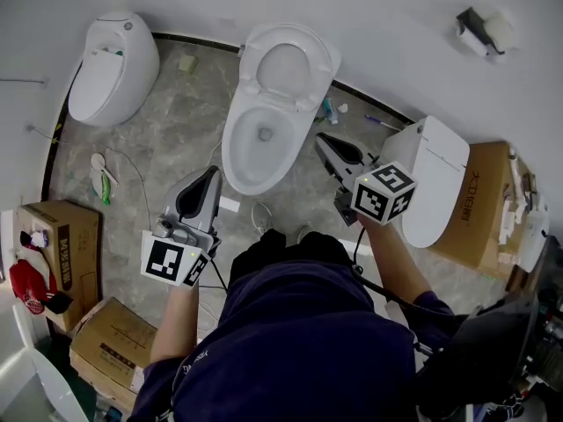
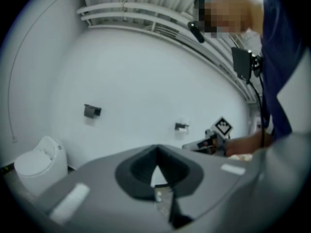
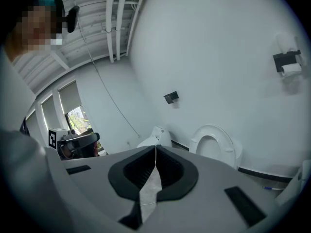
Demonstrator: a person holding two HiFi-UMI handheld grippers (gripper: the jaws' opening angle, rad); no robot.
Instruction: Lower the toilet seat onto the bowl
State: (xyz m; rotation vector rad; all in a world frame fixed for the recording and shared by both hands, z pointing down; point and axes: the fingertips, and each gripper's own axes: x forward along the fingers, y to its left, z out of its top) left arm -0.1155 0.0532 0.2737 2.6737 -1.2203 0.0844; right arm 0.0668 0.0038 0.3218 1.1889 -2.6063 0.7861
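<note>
The toilet bowl (image 1: 232,146) lies ahead of both grippers, between their tips. Beyond it the toilet seat (image 1: 249,65) stands raised against the wall (in the right gripper view, upright ahead and to the right of the jaws). The right gripper (image 1: 322,139), just beside the bowl's rim, is closed and empty. The left gripper (image 1: 213,174) is near the bowl's other side, its jaws together on nothing.

Open floor (image 1: 176,148) between the left toilet (image 1: 110,69) and the middle bowl (image 1: 259,143), tighter gap on the bowl's other side beside the right toilet (image 1: 431,178), raised seat (image 1: 249,64) standing close to the wall (image 1: 396,25), air above the bowl open, cardboard boxes (image 1: 62,236) crowding the left edge
</note>
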